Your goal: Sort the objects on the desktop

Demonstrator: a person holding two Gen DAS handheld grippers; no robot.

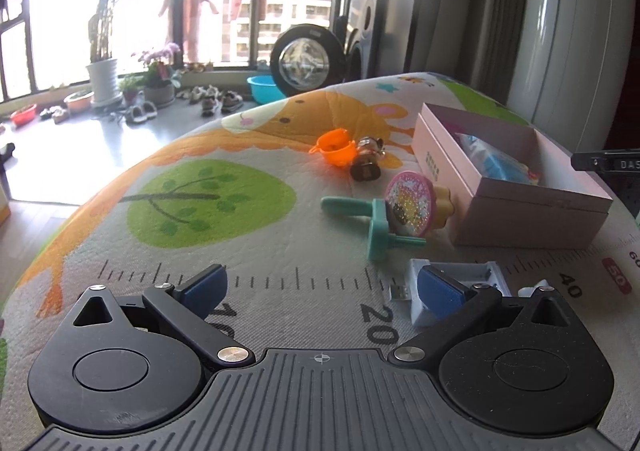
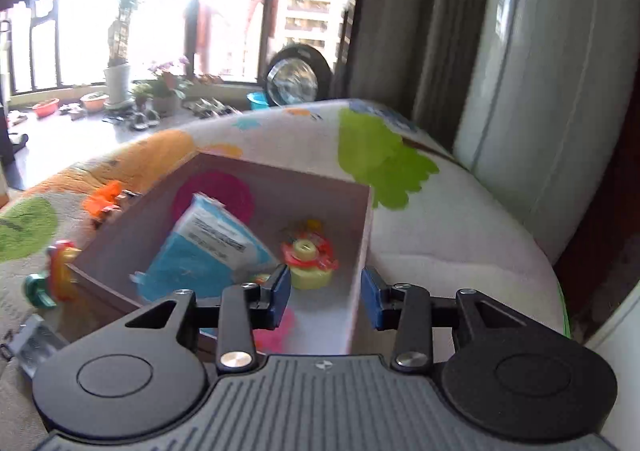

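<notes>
Sorting is partway: box [image 2: 280,187] holds a packet [image 2: 208,255] and toy [image 2: 308,259]; cup [image 1: 334,151], wand [image 1: 404,207] wait on desk [image 1: 240,243]. Right claw [image 2: 326,297] half-open, empty; left claw [image 1: 320,287] wide, empty.

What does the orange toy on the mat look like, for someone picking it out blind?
Start at the pink box; look left across the mat. The orange cup lies tipped beside a small dark figurine. It is the only bright orange plastic piece.

I see the open pink box [image 2: 280,187] holding a blue packet [image 2: 208,247] (tilted) and a yellow-red toy [image 2: 308,259]; an orange cup [image 1: 335,149] lies outside.
</notes>
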